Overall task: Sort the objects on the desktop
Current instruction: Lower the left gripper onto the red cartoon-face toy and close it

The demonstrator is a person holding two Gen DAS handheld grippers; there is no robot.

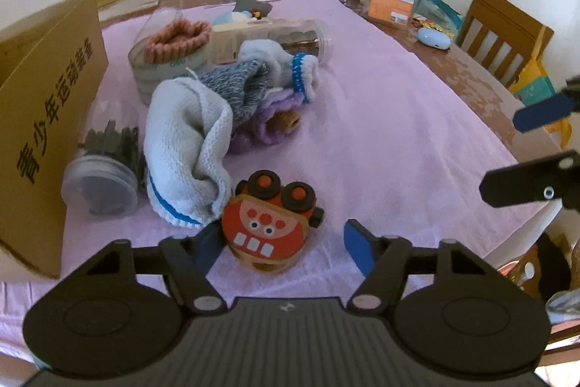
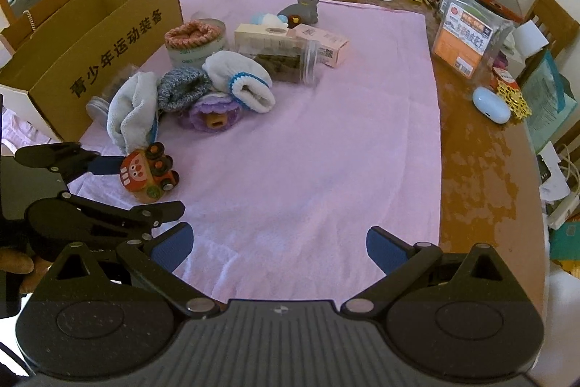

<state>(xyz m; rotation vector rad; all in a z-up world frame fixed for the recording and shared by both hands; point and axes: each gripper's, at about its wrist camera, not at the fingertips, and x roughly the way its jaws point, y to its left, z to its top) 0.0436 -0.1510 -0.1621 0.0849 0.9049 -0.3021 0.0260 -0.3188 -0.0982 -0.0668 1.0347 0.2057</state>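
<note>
1. Left wrist view: my left gripper (image 1: 286, 243) straddles the wooden toy train (image 1: 270, 223) on the pink cloth (image 1: 380, 133), pads not yet pressing.
2. I'd close squarely on its body, clear of the white sock (image 1: 188, 147).
3. My right gripper (image 2: 279, 247) hangs open, empty.

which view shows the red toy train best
The left wrist view: the red toy train sits close and large between the left tongs, face and wheels clear. The right wrist view shows it smaller, at the left edge, from the side.
</note>
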